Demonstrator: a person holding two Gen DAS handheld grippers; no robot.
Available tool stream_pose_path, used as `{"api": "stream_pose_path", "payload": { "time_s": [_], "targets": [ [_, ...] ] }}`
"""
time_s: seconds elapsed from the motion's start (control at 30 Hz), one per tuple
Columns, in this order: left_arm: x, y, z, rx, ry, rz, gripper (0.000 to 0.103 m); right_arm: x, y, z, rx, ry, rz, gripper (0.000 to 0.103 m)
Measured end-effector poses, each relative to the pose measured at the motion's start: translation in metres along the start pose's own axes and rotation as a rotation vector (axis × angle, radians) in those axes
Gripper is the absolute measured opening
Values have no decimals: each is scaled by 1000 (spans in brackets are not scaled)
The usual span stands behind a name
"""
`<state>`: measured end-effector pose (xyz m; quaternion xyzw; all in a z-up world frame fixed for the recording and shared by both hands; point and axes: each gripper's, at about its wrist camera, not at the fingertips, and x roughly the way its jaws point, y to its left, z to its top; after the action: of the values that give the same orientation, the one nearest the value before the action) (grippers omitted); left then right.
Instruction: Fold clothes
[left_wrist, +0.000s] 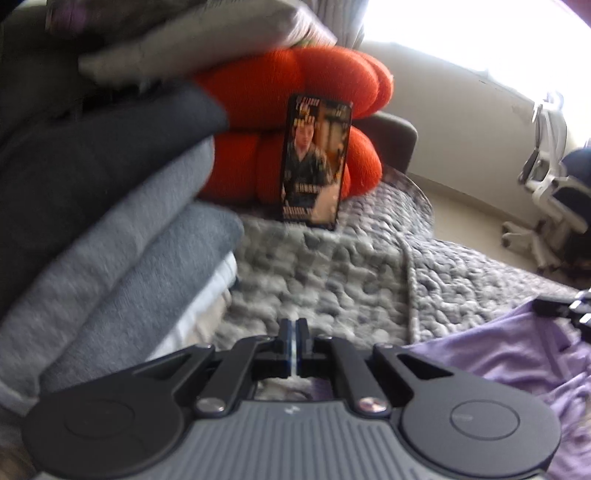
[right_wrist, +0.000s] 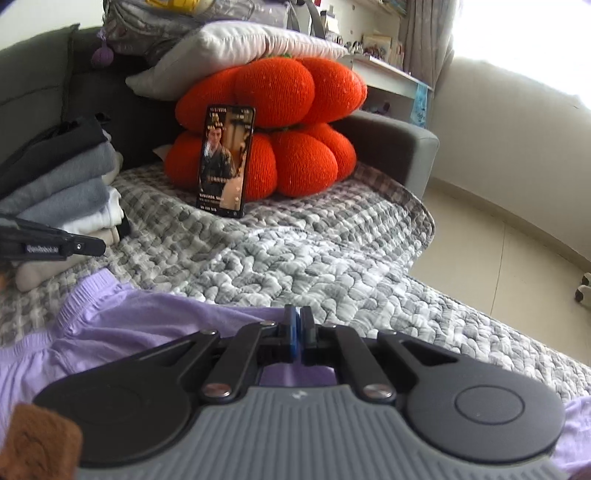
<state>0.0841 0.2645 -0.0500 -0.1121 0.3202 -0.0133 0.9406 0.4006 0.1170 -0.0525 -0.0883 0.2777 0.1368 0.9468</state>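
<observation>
Lilac garment (right_wrist: 155, 325) lies spread at six o'clock for folding; left claw (left_wrist: 293, 341) and right claw (right_wrist: 299, 334) both pinched together, empty.

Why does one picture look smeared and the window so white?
Left wrist view: motion blur softens the phone, the stack of folded clothes and the quilt; the window is blown out to pure white. Right wrist view: sharper, the phone and orange cushion read clearly, though the window glares too. Both bend straight lines, being fisheye.
</observation>
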Motion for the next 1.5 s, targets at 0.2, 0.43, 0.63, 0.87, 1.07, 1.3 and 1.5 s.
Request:
{"api": "stream_pose_path", "payload": {
  "time_s": [0.2, 0.43, 0.63, 0.87, 1.07, 1.3, 1.5],
  "targets": [
    [-1, 13, 2, -118, 65, -126, 56, 8, -1, -5, 31, 33, 16, 2],
    [20, 9, -11, -97, 118, -141, 28, 12, -3, -10, 55, 52, 19, 2],
    [11, -4, -18, -13, 30, -77, 5, 15, 5, -17, 33, 57, -9, 2],
    [3, -11, -13, 39, -103, 2, 4, 0, 20, -8, -38, -121, -108, 2],
    [15, -12, -15, 67, -71, 37, 7, 32, 20, -9, -54, -43, -148, 2],
    [9, -12, -16, 74, -30, 60, 43, 34, 17, -8, -13, 10, -127, 6],
    [-15, -22, -12, 76, -15, 71, 56, 9, 3, -6, 74, 15, -122, 24]
  ]
}}
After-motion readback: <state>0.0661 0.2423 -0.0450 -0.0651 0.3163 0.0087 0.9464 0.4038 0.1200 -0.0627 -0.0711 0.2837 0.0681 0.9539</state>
